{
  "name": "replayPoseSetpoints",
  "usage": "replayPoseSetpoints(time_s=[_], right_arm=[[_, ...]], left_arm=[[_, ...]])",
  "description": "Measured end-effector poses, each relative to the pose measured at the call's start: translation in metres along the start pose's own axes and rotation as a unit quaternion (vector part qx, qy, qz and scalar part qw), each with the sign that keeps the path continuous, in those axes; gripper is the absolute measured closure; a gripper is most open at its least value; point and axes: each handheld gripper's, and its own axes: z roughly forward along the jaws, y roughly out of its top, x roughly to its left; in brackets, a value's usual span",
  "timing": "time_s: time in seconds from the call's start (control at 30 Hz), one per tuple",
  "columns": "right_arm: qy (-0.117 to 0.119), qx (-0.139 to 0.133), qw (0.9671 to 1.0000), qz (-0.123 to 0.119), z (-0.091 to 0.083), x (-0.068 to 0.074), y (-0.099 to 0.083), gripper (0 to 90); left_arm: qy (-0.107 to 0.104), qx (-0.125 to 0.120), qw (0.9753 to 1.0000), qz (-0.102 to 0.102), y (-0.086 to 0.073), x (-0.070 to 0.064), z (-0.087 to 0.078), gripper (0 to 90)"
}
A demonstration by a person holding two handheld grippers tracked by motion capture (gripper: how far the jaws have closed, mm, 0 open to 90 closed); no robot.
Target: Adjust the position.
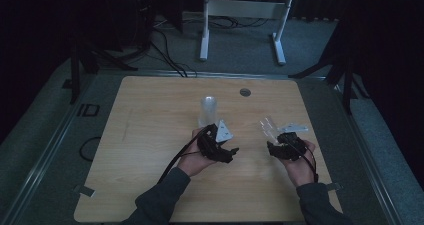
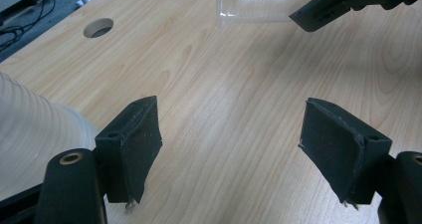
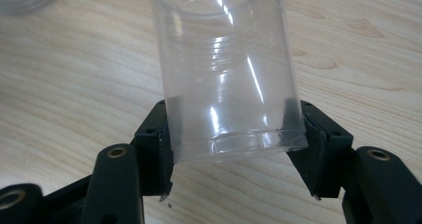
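Clear plastic is what the work turns on: a stack of ribbed translucent plastic cups [image 1: 208, 111] is seen standing upright on the light wooden table [image 1: 150, 150], left of centre in the high view, and its curved side is caught at the left edge of the left gripper view [image 2: 30, 134]. Just in front of the stack the left gripper [image 1: 223, 152] is held with its jaws spread wide and nothing between them; bare tabletop is seen through the gap in its own view [image 2: 229, 149]. Further right, a single clear plastic cup [image 3: 229, 69] is clamped near its base between the jaws of the right gripper [image 3: 231, 134], and it is held tilted above the table, well apart from the stack [image 1: 268, 126]. In the dim high view its exact attitude can hardly be made out.

One cup is judged to be separated from the stack and in hand. What is left appears to be setting that cup down, and probably taking further cups, with the empty gripper free to steady the stack.
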Motion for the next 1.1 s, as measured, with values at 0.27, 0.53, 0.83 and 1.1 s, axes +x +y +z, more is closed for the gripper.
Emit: replayPoseSetpoints(time_s=[0.27, 0.53, 0.83, 1.1], right_arm=[[-0.025, -0.023, 0.9992, 0.023, 0.002, 0.005, -0.004, 40.9], [-0.039, -0.060, 0.9963, 0.048, 0.002, 0.006, -0.008, 40.9], [-0.045, -0.118, 0.9903, 0.058, -0.003, 0.008, -0.013, 40.9], [-0.046, -0.152, 0.9852, 0.065, -0.006, 0.010, -0.014, 40.8]], left_arm=[[0.000, -0.002, 1.0000, -0.003, 0.001, -0.001, 0.001, 23.6], [-0.001, -0.005, 1.0000, -0.008, 0.001, -0.001, 0.002, 23.6], [-0.002, -0.010, 0.9998, -0.016, 0.003, -0.001, 0.000, 23.6], [-0.003, -0.012, 0.9998, -0.018, 0.004, -0.001, 0.000, 23.6]])
